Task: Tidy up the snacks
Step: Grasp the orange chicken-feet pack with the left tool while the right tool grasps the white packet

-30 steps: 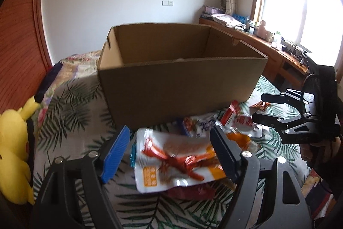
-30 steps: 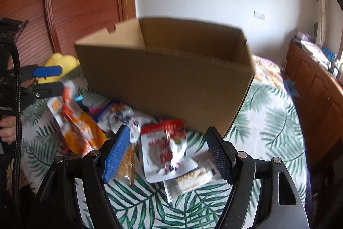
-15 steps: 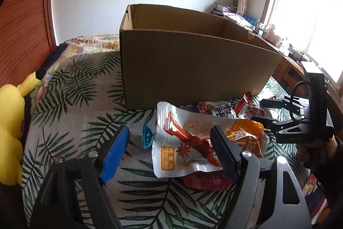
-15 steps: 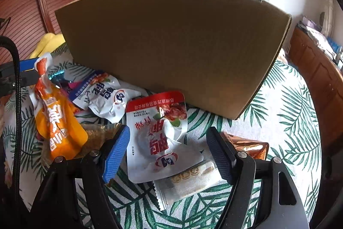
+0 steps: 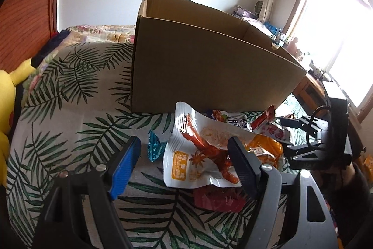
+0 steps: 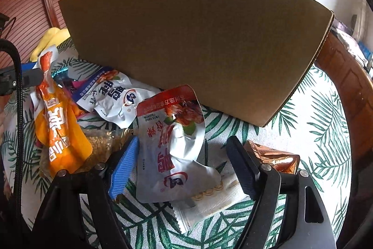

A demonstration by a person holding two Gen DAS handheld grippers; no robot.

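Note:
An open brown cardboard box (image 5: 209,67) (image 6: 186,39) stands on the leaf-print bedspread, with a heap of snack packets in front of it. My left gripper (image 5: 184,167) hovers low over a white pouch printed with a chicken foot (image 5: 198,155). Its jaws are closing; the pouch lies partly between them, and the blue pad is clear of it. My right gripper (image 6: 181,165) straddles a silver-and-red pouch (image 6: 172,144). Its jaws are opening and neither pad presses on the pouch. Each gripper also shows at the edge of the other's view: the right gripper (image 5: 284,133) and the left gripper (image 6: 30,72).
Around the two pouches lie an orange pouch (image 6: 58,132), a white-and-blue pouch (image 6: 114,97), a biscuit packet (image 6: 209,204), a copper foil packet (image 6: 275,158), a teal wrapper (image 5: 153,148) and a red packet (image 5: 219,200). A yellow plush (image 5: 4,109) sits at the left by the wooden headboard.
Both grippers have come down toward the snack heap, so the box looms larger and its inside is hidden in the right wrist view. The left view has rolled.

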